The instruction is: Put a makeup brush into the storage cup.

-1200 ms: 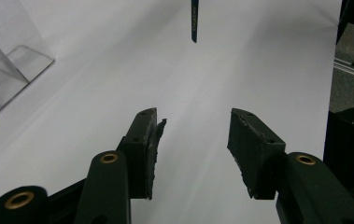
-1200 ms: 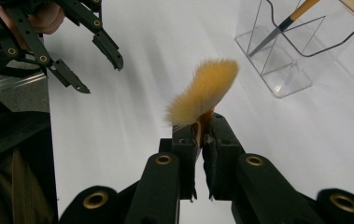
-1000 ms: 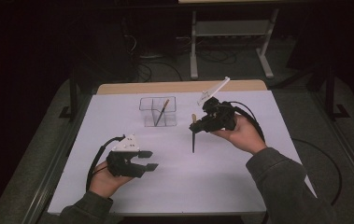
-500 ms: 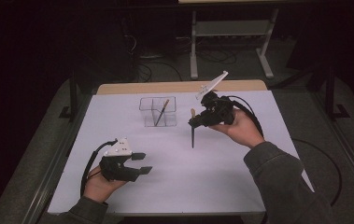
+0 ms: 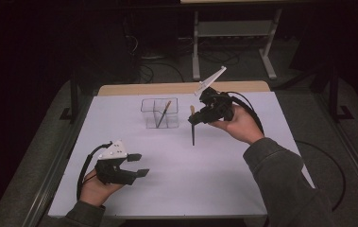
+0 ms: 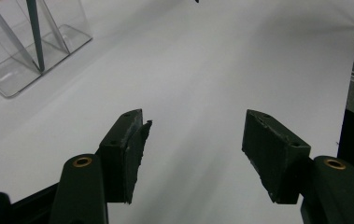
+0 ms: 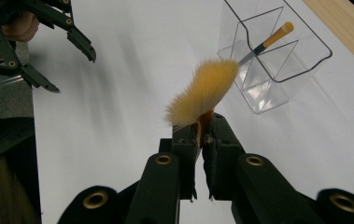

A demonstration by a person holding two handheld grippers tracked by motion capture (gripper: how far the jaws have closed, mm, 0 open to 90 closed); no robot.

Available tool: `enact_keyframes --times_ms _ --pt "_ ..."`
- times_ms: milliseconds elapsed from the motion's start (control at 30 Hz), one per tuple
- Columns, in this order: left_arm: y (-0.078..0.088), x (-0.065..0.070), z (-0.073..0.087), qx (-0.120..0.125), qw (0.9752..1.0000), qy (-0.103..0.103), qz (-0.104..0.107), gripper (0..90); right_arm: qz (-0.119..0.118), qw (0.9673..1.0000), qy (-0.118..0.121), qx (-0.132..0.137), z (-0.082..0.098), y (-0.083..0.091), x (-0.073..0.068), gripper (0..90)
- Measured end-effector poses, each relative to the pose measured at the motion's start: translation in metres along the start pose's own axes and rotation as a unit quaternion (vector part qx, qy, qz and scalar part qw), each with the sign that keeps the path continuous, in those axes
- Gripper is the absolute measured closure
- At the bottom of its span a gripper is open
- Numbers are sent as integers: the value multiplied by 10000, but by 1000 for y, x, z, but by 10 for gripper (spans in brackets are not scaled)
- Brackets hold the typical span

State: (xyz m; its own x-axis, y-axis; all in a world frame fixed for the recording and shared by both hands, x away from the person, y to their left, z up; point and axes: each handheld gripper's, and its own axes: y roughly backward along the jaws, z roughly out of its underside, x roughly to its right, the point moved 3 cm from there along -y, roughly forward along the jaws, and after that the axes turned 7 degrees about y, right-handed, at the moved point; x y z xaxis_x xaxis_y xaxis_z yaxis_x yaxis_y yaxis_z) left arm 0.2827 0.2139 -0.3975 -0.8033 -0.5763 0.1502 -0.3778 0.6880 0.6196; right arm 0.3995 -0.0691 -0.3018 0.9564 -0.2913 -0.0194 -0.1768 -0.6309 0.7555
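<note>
One brush [image 5: 192, 127], light, stiff-handled, soft-bristled: right tongs [image 5: 196, 117] clamp it near the bristles. Left tongs [image 5: 139, 164] wide, just opening, empty, near desk's front-left corner.

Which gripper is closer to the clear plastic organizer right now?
Right. The right gripper, shut on a brush, hangs just to the right of the clear organizer. The left gripper, open with nothing between its jaws, sits well below it near the table's front edge.

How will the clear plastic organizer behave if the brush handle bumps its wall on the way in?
The clear organizer looks thin-walled and holds just one brush, so it is probably light and may slide on the smooth white table. Its base looks broad, so tipping seems less likely.
</note>
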Motion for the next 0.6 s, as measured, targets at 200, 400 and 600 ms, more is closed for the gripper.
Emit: enact_keyframes --times_ms 200,400,600 --pt "1 -1 1 32 10000 15 -12 373 36 10000 60 -16 -7 -3 4 831" --pt "2 -2 1 49 10000 55 -20 365 65 10000 48 9 -13 -3 8 831" --pt "3 -2 1 145 9999 94 12 361 120 9999 30 35 -18 -2 13 831"
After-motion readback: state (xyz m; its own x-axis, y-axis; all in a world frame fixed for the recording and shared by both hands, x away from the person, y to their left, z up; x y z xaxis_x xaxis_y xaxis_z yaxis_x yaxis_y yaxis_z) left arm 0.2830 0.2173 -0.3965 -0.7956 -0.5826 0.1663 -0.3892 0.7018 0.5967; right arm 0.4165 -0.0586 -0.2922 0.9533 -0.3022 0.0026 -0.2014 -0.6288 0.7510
